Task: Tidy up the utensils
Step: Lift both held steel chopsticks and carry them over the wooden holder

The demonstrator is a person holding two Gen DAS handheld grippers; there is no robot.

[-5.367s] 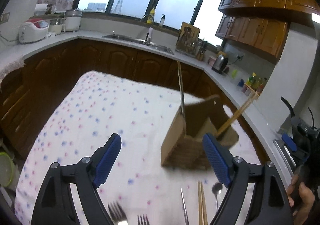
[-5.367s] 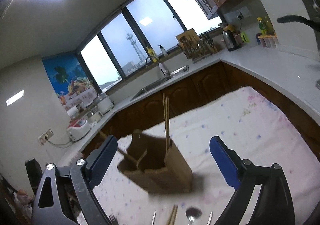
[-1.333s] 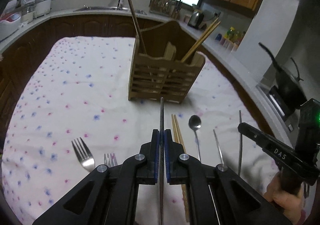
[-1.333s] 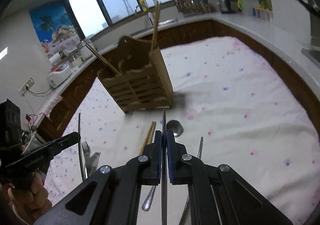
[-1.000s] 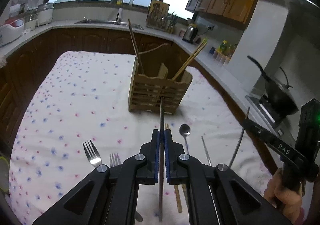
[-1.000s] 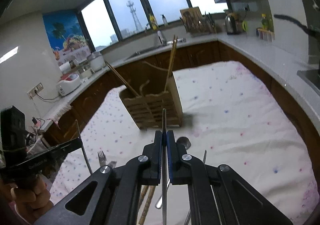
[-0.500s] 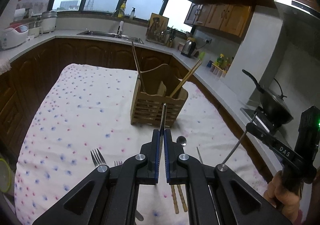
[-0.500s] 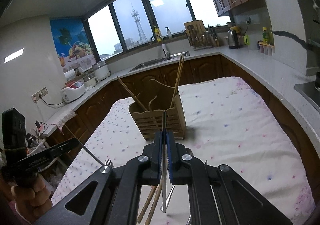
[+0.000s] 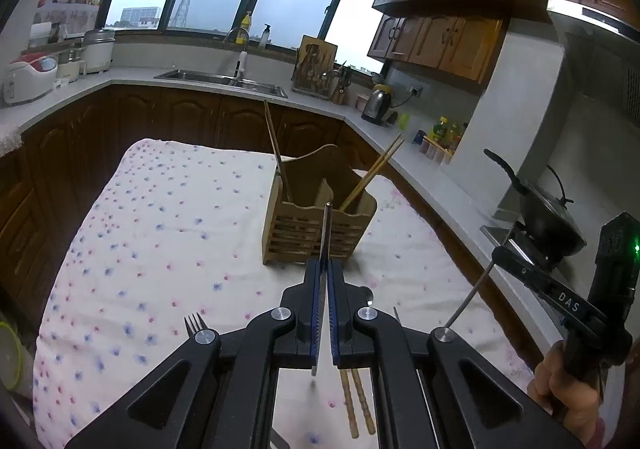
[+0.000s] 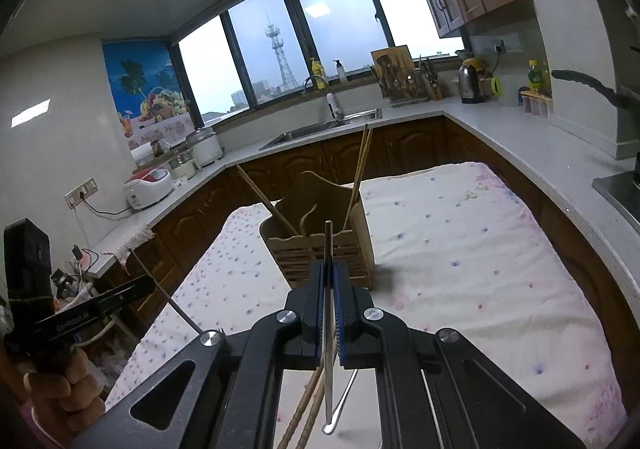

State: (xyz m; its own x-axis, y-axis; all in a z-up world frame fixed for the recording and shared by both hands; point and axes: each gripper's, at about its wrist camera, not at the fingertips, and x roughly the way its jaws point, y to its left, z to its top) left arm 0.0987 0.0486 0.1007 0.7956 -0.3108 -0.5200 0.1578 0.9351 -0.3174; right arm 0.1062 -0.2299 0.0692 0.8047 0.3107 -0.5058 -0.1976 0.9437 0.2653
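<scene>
Left wrist view: the left gripper (image 9: 325, 313) sits at lower centre, its jaws pinched tight on a thin metal chopstick (image 9: 325, 233) that runs straight up the frame. The rod's tip shows against the front wall of the wooden utensil holder (image 9: 318, 227), which stands just above the gripper at mid-frame on the dotted tablecloth (image 9: 160, 233). To drop it in cleanly, my judgement is that the tip should clear the scalloped rim first, then the rod be tilted toward upright over an open compartment before letting go. A fork (image 9: 195, 323) and a pair of wooden chopsticks (image 9: 356, 401) lie on the cloth below. At right edge, the right gripper (image 9: 496, 255) holds its own rod slanting down-left.

Right wrist view: the right gripper (image 10: 329, 313) is likewise clamped shut on a second metal chopstick (image 10: 328, 249). The holder (image 10: 320, 245) stands directly above the jaws at centre, the rod's tip showing near its rim. Both rods look bound for one compartment, so going in turn would avoid a clash.
</scene>
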